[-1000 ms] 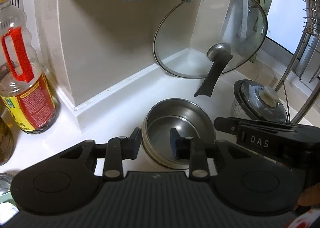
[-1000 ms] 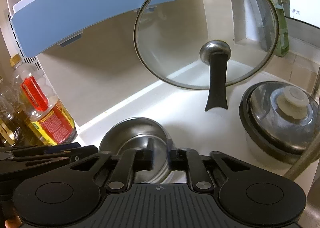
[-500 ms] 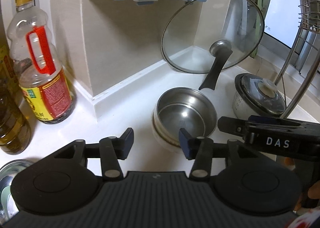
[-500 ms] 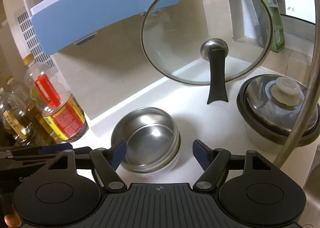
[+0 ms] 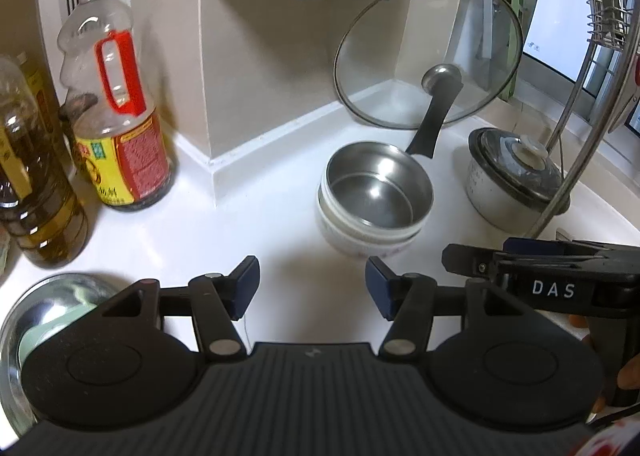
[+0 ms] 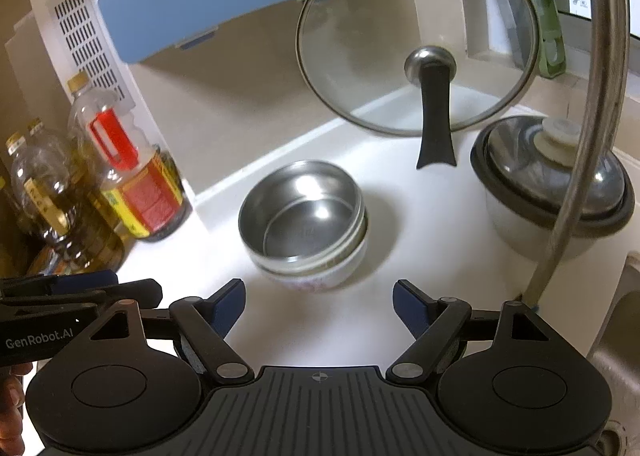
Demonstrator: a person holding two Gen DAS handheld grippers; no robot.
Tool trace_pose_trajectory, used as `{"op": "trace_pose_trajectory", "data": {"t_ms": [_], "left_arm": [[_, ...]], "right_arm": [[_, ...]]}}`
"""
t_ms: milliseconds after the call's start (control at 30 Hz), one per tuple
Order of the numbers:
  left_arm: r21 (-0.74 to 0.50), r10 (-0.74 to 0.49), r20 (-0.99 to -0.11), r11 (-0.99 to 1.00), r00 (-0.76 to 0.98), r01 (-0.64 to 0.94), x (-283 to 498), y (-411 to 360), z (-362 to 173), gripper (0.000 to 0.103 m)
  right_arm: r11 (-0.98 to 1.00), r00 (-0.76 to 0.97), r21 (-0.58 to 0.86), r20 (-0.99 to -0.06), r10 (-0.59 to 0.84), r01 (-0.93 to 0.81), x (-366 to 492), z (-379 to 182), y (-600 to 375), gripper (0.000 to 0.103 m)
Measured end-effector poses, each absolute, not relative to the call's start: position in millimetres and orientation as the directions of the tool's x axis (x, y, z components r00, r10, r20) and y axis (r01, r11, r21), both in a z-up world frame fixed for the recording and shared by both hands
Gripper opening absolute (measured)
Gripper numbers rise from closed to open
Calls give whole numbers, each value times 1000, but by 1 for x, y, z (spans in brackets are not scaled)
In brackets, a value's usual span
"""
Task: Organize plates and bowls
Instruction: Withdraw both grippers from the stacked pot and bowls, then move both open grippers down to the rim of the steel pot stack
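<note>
stack: steel bowl nested in white ceramic bowl, frame centre, on counter | left gripper just opened, empty | right gripper likewise | risk: glass lid upper right leans close; a careless reach could topple it.

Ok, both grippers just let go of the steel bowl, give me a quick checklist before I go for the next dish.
1. Left gripper empty: ok, its jaws have just been opening and nothing is between them.
2. Right gripper empty: ok, its jaws have just been opening and stand wide over bare counter.
3. Steel bowl nested in the white bowl: ok, though it sits slightly off-centre.
4. Stack clear of the glass lid and the lidded pot: ok, counter shows between them.
5. Next dish located: cannot tell; only a steel dish at the lower left of the left wrist view, partly hidden.
</note>
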State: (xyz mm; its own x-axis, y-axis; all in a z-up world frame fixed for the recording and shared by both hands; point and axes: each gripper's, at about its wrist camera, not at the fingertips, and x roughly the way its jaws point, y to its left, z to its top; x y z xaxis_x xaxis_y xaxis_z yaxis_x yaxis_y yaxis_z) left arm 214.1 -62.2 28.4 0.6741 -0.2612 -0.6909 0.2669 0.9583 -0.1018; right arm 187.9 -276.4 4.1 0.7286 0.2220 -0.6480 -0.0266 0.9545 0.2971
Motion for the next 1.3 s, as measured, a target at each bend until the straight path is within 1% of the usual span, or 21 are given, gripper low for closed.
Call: {"op": "trace_pose_trajectory", "data": {"t_ms": [700, 1300], "left_arm": [[-100, -226, -753, 968, 618, 232, 172, -54, 2, 56], [-98, -215, -786, 969, 579, 227, 167, -53, -11, 56]], "right_arm": [[959, 630, 276, -734, 255, -66, 147, -24, -258, 81], [962, 566, 265, -784, 254, -65, 141, -41, -256, 81]]}}
